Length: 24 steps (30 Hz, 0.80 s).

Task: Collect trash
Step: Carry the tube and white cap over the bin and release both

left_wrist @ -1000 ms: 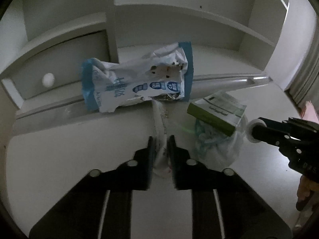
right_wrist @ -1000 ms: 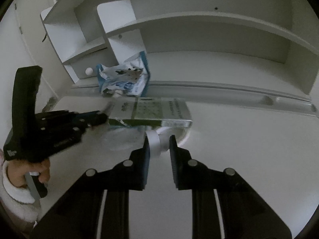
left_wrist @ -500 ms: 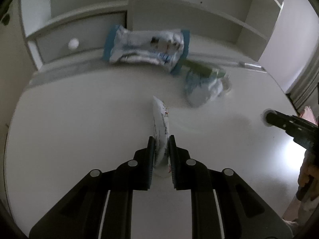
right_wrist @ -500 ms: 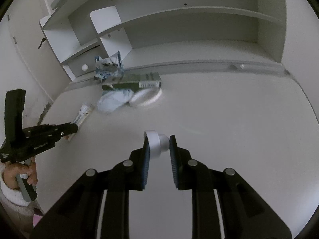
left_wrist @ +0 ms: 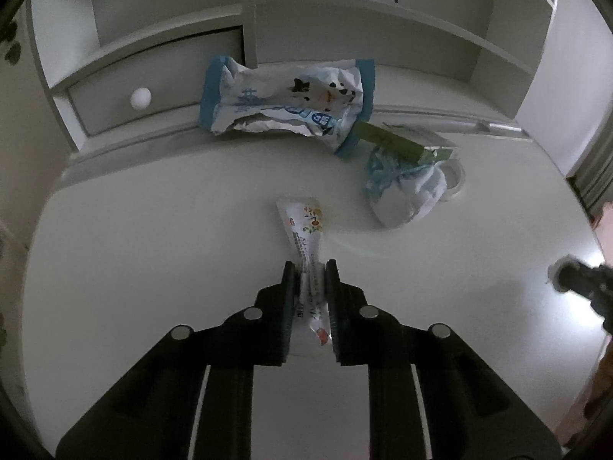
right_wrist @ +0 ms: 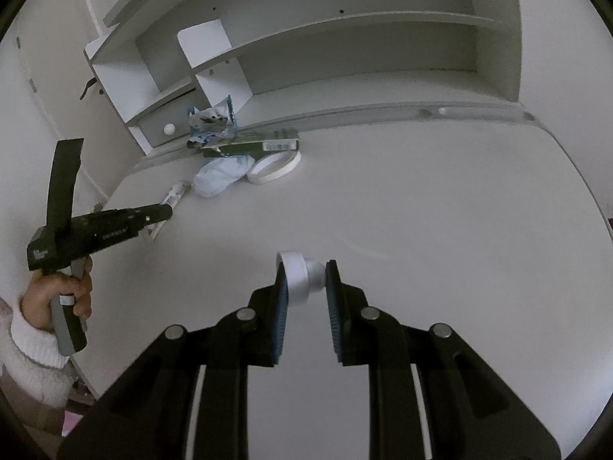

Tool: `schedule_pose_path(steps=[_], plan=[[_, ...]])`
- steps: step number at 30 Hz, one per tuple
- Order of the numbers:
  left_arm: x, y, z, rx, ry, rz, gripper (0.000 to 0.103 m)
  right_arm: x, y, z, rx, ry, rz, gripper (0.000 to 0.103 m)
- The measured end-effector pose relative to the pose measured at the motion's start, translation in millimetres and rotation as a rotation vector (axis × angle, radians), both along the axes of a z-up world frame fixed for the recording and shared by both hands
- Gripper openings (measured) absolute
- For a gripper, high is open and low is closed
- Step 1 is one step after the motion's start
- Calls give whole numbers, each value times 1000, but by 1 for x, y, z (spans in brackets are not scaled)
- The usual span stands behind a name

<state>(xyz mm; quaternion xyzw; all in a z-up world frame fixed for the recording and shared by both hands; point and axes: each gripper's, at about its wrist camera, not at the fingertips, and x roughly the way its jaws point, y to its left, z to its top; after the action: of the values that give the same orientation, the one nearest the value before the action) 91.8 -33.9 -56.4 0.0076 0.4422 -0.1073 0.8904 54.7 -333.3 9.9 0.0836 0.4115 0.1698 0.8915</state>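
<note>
My left gripper [left_wrist: 309,268] is shut on a long white printed sachet wrapper [left_wrist: 306,226] that sticks forward over the white desk [left_wrist: 153,230]. My right gripper [right_wrist: 305,268] is shut on a small white tape roll [right_wrist: 302,276]. Farther back lie a crumpled blue-and-white bag [left_wrist: 287,103], a green carton [left_wrist: 390,142], a wadded pale blue plastic bag [left_wrist: 402,191] and a white ring-shaped lid [right_wrist: 274,166]. In the right wrist view the left gripper [right_wrist: 164,211] is at the far left, held by a hand, the sachet [right_wrist: 174,195] in it.
A white shelf unit [right_wrist: 345,57] with a small drawer and round knob [left_wrist: 140,97] backs the desk. A raised rail [right_wrist: 421,113] runs along the desk's rear. The desk's right edge curves near a wall and pink item [left_wrist: 607,222].
Both grippers have pulled back from the trash pile toward the desk's front, each carrying its item. The pile now looks smaller and farther away; the grippers stand farther apart.
</note>
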Motion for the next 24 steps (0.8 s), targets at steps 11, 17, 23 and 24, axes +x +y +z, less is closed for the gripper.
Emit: schedule_pose_path(steps=[11,17,23,24], plan=[[-50,-69,54,-14,-149,-132,12,-23,-58,6,48,-29,-107,19],[-119,-222,70,-54,-177,-546,12,-110,-185,22,114,-83,-378,20],[-215,-383,32,-52,-56,-990,12,-217,-295,-20,128,5,-663,20],[-232,-406,20,-41,-25,-1054,12,-231,-311,-35,147,43,-702,20]])
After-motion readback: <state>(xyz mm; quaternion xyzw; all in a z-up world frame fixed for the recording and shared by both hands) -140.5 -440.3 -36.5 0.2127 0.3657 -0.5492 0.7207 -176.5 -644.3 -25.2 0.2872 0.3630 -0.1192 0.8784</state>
